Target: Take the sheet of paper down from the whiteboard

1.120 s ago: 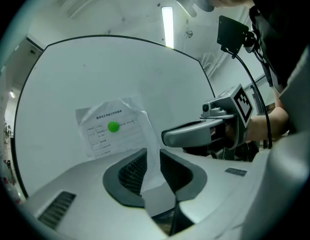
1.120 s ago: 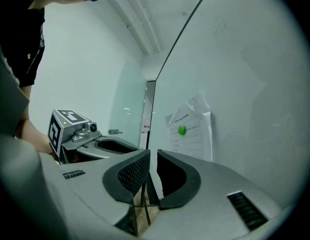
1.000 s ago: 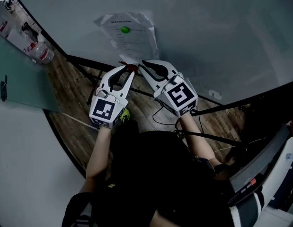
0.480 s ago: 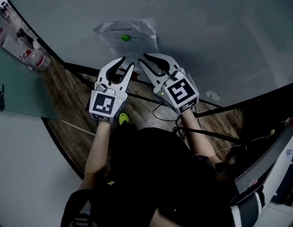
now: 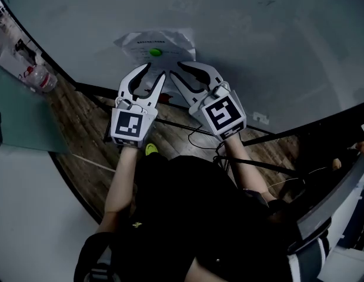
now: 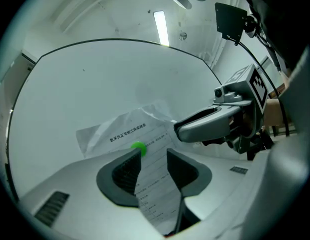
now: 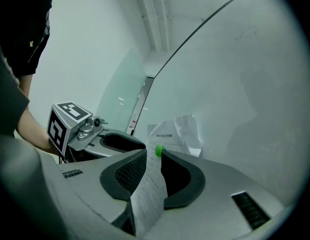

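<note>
The pale grey whiteboard (image 5: 258, 46) carries the crumpled printed sheet of paper (image 5: 164, 43); the left gripper (image 5: 156, 69) and right gripper (image 5: 175, 71), jaws just opening and now spread, frame its lower part, pinching nothing. This looks like the approach; next, probably, pluck off the small round green magnet (image 5: 155, 52) that pins it.

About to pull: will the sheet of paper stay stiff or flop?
Likely floppy: the sheet of paper is creased and its lower part lifts off the whiteboard. Pulled hard, it may tear at the green magnet, its only visible fastener.
</note>
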A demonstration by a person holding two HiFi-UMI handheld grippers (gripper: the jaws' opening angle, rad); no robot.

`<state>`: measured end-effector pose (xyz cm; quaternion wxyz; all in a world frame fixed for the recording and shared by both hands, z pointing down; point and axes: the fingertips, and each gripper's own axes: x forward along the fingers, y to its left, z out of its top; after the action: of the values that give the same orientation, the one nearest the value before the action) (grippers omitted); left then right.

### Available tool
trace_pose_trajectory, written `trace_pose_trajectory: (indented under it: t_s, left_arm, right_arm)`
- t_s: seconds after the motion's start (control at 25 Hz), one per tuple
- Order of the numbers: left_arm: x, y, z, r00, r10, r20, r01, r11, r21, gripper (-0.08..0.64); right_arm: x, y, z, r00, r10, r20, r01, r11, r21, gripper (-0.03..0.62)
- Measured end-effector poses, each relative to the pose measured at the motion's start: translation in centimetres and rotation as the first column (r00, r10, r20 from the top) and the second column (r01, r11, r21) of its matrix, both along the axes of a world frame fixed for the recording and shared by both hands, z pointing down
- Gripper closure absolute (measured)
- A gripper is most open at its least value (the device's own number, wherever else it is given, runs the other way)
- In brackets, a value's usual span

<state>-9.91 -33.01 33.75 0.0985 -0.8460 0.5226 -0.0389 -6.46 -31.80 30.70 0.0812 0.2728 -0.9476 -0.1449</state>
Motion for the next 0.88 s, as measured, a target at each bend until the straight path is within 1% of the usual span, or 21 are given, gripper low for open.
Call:
trace_pose_trajectory:
  t_s: [0.2, 0.4, 0.72, 0.88]
  left_arm:
    - [-0.6, -1.2, -0.8, 1.0, -0.016, 0.016, 0.015, 1.0, 0.027, 0.399]
    - [-0.5, -2.1, -0.8, 1.0, -0.012, 0.014, 0.011, 0.999, 0.037, 0.394]
    - [-0.9, -3.6, -1.0, 0.999, -0.034, 0.016, 0.033, 0.998, 0.05, 0.39]
    - [-1.2, -4.1, -1.0, 0.999, -0.051, 0.019, 0.05, 0.997, 0.059, 0.39]
  right_arm:
    - [-0.1, -0.6, -0.7, 1.0, 0.024, -0.02, -0.024, 0.999, 0.031, 0.469]
    - [-0.1, -1.2, -1.1, 0.998, 0.046, -0.04, -0.044, 0.998, 0.052, 0.466]
    - [-0.2, -1.6, -2.6, 0.993, 0.09, -0.081, -0.079, 0.989, 0.127, 0.462]
    - [-0.3, -1.7, -3.4, 0.99, 0.115, -0.077, -0.103, 0.984, 0.149, 0.456]
